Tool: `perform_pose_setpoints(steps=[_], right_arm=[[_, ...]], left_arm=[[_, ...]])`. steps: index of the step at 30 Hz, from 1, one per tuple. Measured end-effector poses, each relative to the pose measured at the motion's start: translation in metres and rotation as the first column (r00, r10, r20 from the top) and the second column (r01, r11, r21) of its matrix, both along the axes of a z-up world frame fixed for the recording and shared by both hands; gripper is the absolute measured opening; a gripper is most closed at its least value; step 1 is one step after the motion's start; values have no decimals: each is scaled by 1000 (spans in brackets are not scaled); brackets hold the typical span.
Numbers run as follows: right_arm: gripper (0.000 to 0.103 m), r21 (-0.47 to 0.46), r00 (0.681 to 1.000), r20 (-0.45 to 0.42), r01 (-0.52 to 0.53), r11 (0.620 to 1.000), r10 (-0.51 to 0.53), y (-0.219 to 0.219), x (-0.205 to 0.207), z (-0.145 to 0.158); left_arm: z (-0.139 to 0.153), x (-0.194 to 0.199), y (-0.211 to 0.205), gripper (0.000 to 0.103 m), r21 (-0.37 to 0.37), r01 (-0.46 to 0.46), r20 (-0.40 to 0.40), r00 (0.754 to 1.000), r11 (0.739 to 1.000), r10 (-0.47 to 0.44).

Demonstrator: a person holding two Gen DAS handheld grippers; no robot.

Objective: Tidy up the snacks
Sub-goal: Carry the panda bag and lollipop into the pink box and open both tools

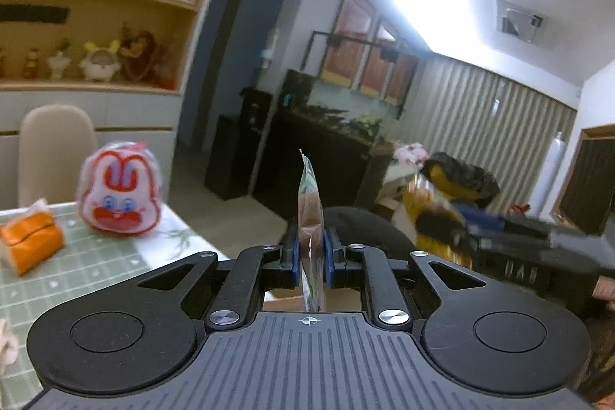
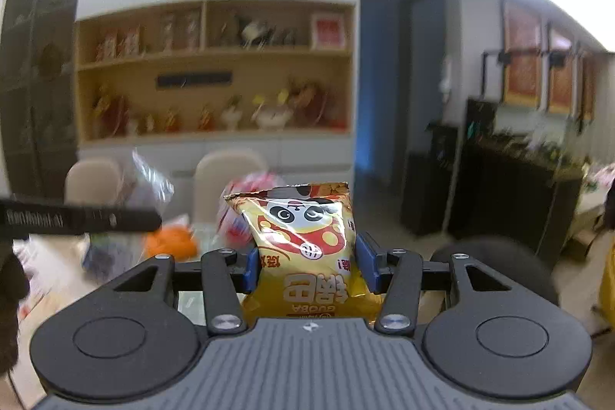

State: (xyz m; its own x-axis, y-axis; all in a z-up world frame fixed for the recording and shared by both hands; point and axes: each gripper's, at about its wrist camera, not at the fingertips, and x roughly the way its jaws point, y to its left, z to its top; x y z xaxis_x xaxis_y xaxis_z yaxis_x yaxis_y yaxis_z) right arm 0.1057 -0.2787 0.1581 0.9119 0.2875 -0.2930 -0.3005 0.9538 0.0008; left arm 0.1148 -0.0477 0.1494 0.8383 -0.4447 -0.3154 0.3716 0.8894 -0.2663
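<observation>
Gripping: left gripper (image 1: 311, 262) clamped on thin clear plastic bag (image 1: 310, 210), edge-on; right gripper (image 2: 311, 266) clamped on yellow panda-print crisp packet (image 2: 303, 248), at 12 o'clock. Judged mid-task: red-and-white rabbit-face pouch (image 1: 119, 193) unsorted on green checked tablecloth (image 1: 88, 256), 10 o'clock.

Yellow bag (image 2: 303, 248): glossy foil, crinkled. Clear bag (image 1: 310, 218): thin shiny plastic film. Right gripper (image 2: 310, 266): matt black plastic, ribbed; blue pads (image 2: 367, 266) smooth. Tablecloth (image 1: 84, 256): matt green, checked.
</observation>
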Motion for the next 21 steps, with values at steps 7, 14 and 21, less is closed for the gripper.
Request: perform_pose_setpoints(steps=[7, 14, 21], right_arm=[[49, 54, 992, -89, 95, 994, -90, -19, 50, -25], [49, -16, 956, -240, 172, 985, -170, -41, 97, -78], [49, -18, 903, -399, 163, 987, -156, -36, 145, -140]], left_arm=[[-75, 92, -37, 16, -20, 65, -216, 974, 998, -68], [-172, 177, -55, 19, -105, 86, -468, 875, 991, -126], [-197, 167, -7, 20, -154, -37, -508, 860, 987, -47]])
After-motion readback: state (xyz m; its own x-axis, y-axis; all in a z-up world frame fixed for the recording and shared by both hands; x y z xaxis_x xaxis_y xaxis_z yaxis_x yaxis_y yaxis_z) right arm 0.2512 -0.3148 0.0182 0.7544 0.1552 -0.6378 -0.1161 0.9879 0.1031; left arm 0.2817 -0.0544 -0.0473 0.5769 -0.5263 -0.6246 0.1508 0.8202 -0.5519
